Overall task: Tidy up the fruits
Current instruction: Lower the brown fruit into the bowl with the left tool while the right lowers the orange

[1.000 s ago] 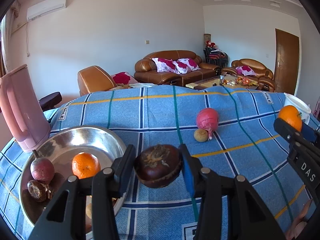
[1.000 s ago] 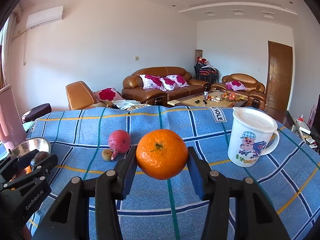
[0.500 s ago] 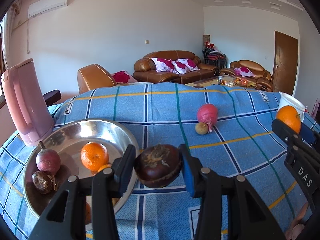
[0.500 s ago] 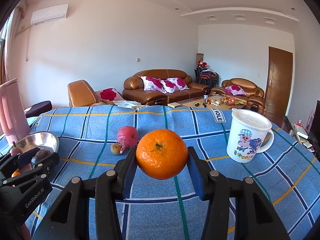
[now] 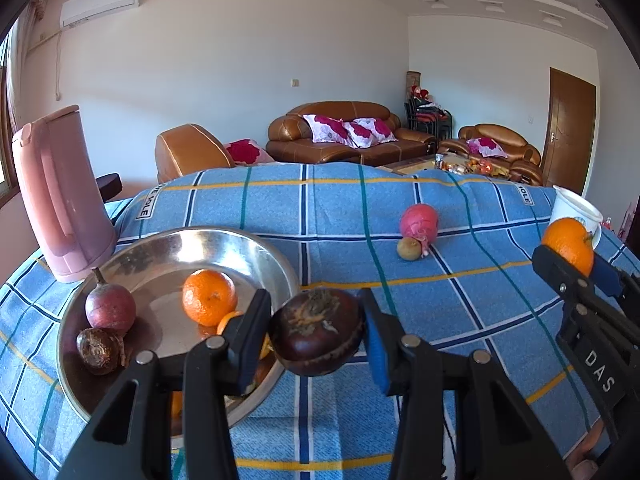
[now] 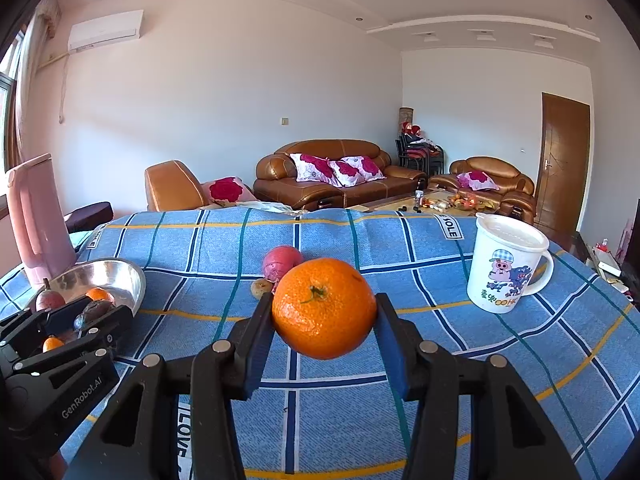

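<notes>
There were three oranges [image 5: 208, 297] [image 5: 570, 244] [image 5: 228, 321], two mangosteens [image 5: 317, 335] [image 5: 100, 350], one passion fruit [image 5: 110, 305], one pomegranate [image 5: 419, 220], one steel bowl [image 5: 256, 248], one mug [image 6: 505, 263].

A table under a blue plaid cloth [image 5: 340, 208] carries everything. On it at the left stands a pink kettle [image 5: 60, 196], and just beside it a steel bowl [image 5: 276, 264] — fruit inside. Near the middle a pink-red fruit [image 5: 419, 220] touches a small brownish fruit [image 5: 409, 249]. At the right stands a white cartoon mug [image 6: 505, 264] — upright.
</notes>
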